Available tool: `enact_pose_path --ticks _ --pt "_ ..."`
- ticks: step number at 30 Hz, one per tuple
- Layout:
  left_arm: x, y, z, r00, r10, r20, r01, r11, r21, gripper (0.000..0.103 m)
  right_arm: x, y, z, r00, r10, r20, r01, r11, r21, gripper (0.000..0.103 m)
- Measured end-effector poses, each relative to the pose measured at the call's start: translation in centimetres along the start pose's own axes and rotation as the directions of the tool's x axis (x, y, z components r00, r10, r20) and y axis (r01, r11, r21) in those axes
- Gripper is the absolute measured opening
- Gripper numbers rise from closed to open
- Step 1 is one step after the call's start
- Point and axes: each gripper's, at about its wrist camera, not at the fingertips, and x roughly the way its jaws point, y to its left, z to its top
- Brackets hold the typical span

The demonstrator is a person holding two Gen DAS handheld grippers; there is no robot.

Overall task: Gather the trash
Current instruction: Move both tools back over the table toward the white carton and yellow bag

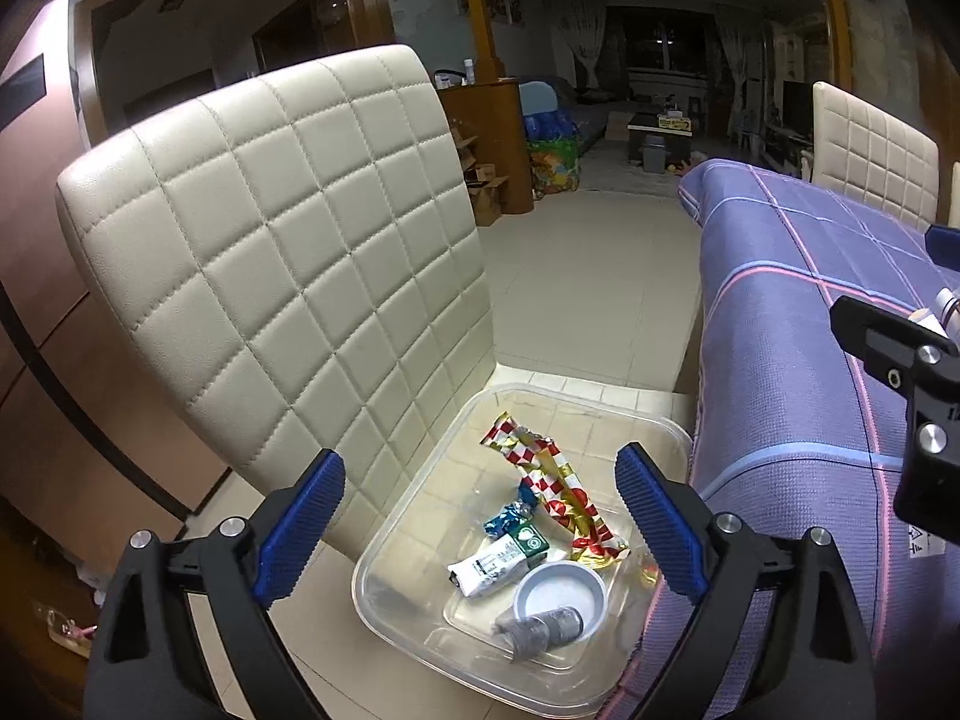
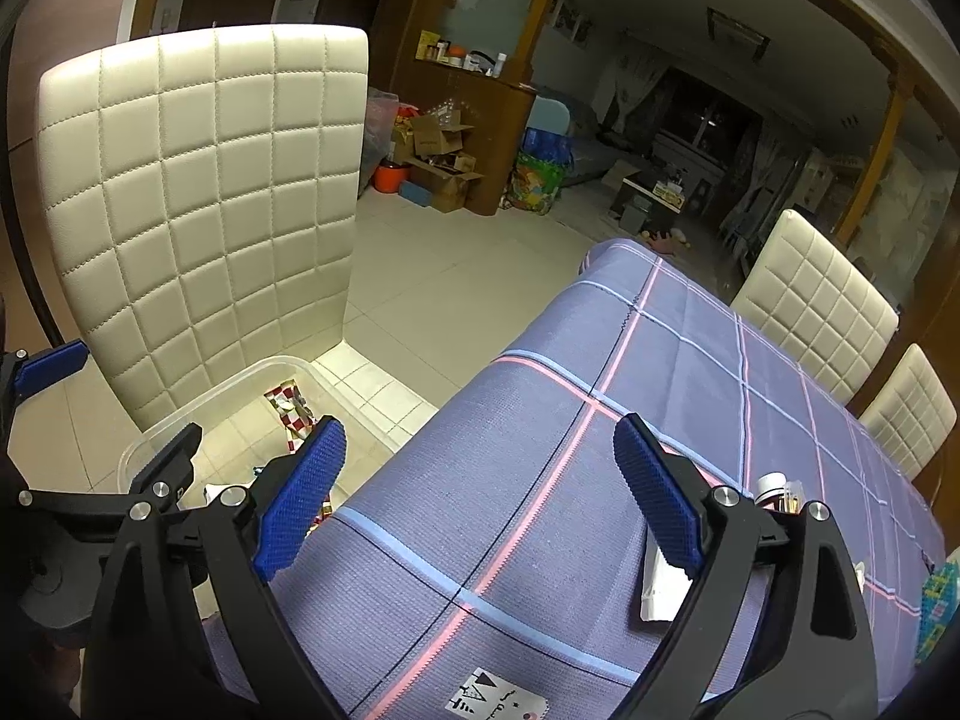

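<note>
Left wrist view: the trash already gathered lies in a clear plastic bin on the seat of a quilted cream chair. A red-and-gold checkered wrapper sits toward twelve o'clock, a small white-and-green carton at the centre, and a round white lid with a grey crumpled tube toward five o'clock. The bin sits just beside the table edge, probably so litter can be dropped straight down off it. The left gripper hangs over the bin, jaws wide apart and empty, which suggests a piece has just been let go.

In the right wrist view, the right gripper hovers over the purple checked tablecloth, jaws likewise spread with nothing between them. At its three o'clock, more litter waits: a white paper scrap and a small white-capped bottle.
</note>
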Motion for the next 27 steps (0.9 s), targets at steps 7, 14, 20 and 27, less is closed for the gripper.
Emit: enact_pose_path --ticks 7,14,20,27 --pt "0.5 0.4 -0.2 0.999 -0.006 -0.034 0.006 1.0 -0.024 0.089 0.1 -0.6 -0.4 1.0 -0.002 -0.006 0.002 1.0 0.014 0.09" --pt "0.1 0.0 -0.3 0.999 -0.008 -0.038 0.008 1.0 -0.01 0.089 0.1 -1.5 -1.4 1.0 -0.01 -0.012 0.011 1.0 0.028 0.09" --pt "-1.2 -3.0 0.6 0.999 -0.05 -0.021 0.05 0.998 0.034 0.089 -0.4 -4.1 -2.6 0.998 -0.055 -0.006 0.055 0.997 0.052 0.09" --pt "-3.2 -9.3 1.9 0.986 -0.163 -0.011 0.164 0.982 0.093 0.089 -1.8 -10.5 -5.2 0.988 -0.157 -0.004 0.156 0.98 0.122 0.09"
